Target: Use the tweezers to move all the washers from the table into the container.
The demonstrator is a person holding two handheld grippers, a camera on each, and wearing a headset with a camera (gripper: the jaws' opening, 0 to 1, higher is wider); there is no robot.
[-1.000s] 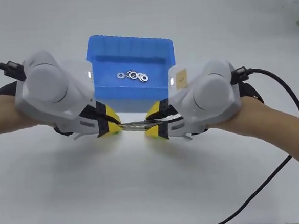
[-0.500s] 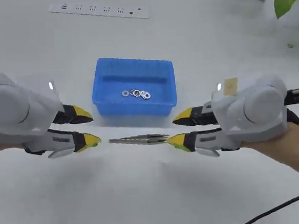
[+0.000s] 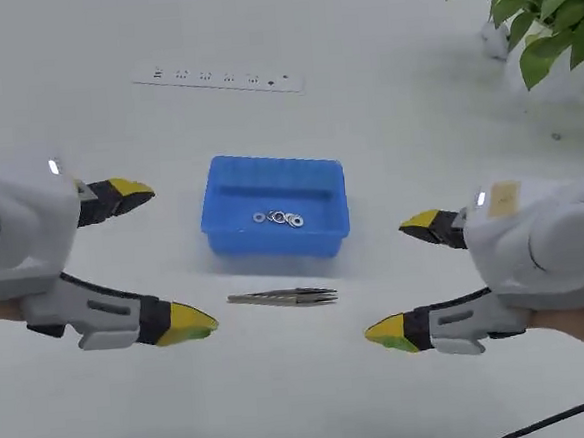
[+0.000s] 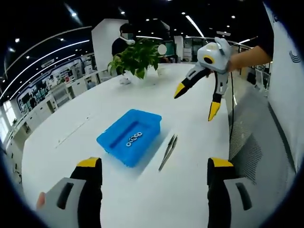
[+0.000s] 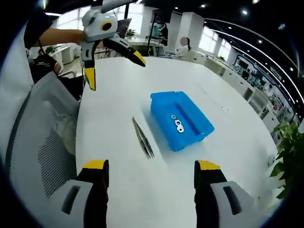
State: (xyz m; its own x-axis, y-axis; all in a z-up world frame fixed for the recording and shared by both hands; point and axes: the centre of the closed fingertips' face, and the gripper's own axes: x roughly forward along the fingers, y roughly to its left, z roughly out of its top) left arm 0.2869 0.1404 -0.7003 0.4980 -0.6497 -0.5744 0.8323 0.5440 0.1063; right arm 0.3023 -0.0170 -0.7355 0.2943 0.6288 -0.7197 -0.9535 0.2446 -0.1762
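Looks basically done: the washers (image 3: 279, 218) sit bunched in the blue container (image 3: 274, 242) mid-desk, with none spotted on the desk (image 3: 305, 399) itself. The tweezers (image 3: 283, 298) lie flat just on its near-edge side. The left gripper (image 3: 180, 259) and right gripper (image 3: 386, 280) hover either side of them, jaws spread wide, holding nothing.

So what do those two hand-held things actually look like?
The left gripper and right gripper each have a rounded pale grey body, from which two dark jaws with yellow tips stick out. A small white light glows on each body. The right gripper also bears a tan sticker, and a black cable lies on the table below it.
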